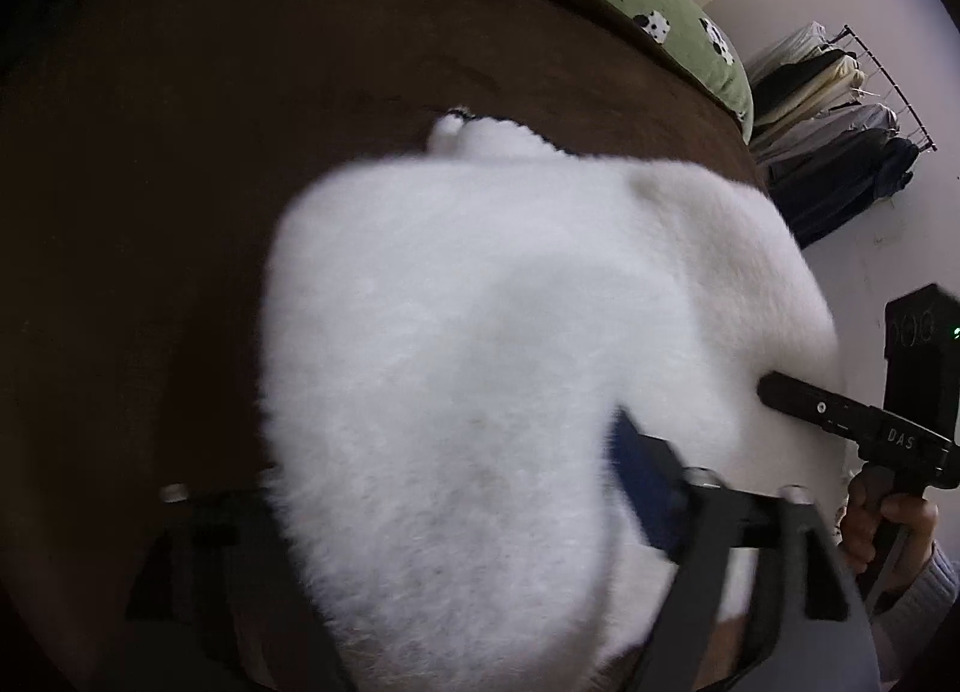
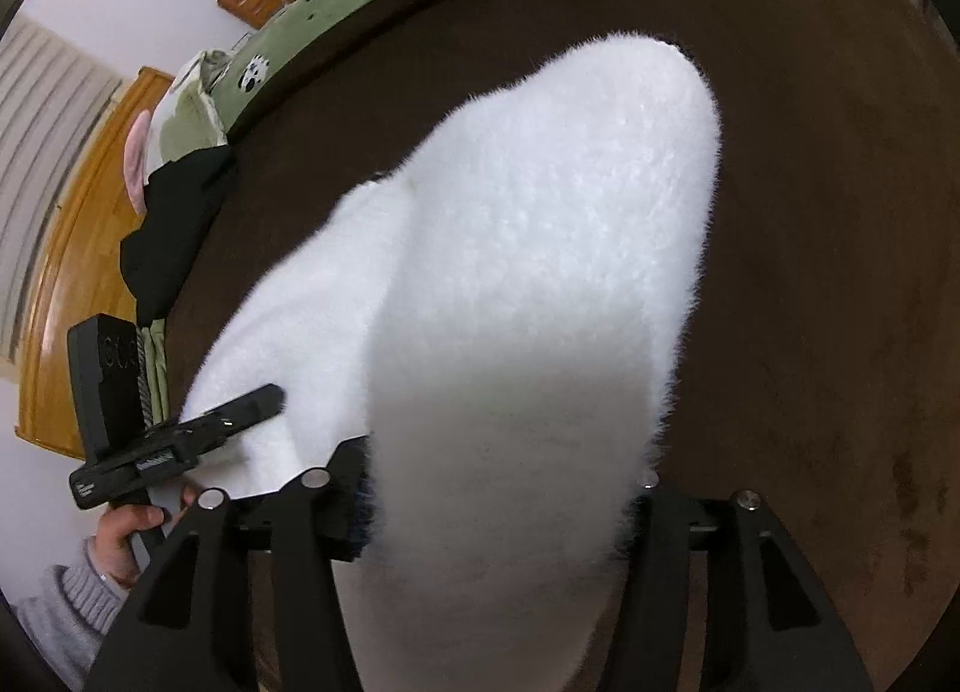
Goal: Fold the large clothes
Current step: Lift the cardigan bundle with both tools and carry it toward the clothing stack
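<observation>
Left wrist view: laying fold of white fleece garment (image 1: pixel 480 302) on brown blanket (image 1: pixel 210 152); left gripper (image 1: pixel 408 470) released, right gripper (image 2: pixel 498 470) hold untellable; next, probably clean withdrawal.

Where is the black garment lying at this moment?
In the right wrist view, the black garment lies at the left edge of the brown blanket, below the green cow-print cover and left of the white fluffy garment.
</observation>
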Demonstrator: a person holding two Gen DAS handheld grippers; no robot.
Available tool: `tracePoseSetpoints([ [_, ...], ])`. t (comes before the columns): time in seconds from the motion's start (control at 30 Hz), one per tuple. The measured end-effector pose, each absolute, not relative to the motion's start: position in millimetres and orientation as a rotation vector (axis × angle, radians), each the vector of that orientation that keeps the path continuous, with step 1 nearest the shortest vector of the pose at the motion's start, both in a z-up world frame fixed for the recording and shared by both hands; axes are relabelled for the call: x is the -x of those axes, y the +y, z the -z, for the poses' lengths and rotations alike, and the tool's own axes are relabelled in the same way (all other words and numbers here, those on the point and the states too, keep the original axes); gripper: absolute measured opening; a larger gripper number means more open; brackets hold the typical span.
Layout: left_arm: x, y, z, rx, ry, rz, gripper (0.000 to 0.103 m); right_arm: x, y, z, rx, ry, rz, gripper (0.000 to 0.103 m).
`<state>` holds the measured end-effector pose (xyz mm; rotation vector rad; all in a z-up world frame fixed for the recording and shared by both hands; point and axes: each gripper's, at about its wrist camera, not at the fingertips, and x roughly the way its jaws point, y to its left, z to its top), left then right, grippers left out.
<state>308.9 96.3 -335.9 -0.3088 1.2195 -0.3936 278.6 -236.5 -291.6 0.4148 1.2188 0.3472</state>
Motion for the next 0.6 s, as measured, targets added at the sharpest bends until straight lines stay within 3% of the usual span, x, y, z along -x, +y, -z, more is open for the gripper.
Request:
tracePoseSetpoints([
  [0.07,-307.7,95.3,340.9,0.271,1.204,0.389,0.096,-277.0,-242.8,299.9,-0.427,1.22,-0.375,0.061],
  [0.23,-305.3,101.8,347.8,0.256,1.167,0.503,0.096,-279.3,-251.4,309.9,-0.469,1.205,-0.467,0.068],
  [0.37,-317.0,105.7,358.1,0.307,1.183,0.594,0.096,-281.4,-258.8,316.2,-0.482,1.194,-0.495,0.081],
  [0.6,-330.8,101.9,372.5,0.328,1.214,0.693,0.098,-285.0,-262.8,327.9,-0.519,1.193,-0.528,0.085],
])
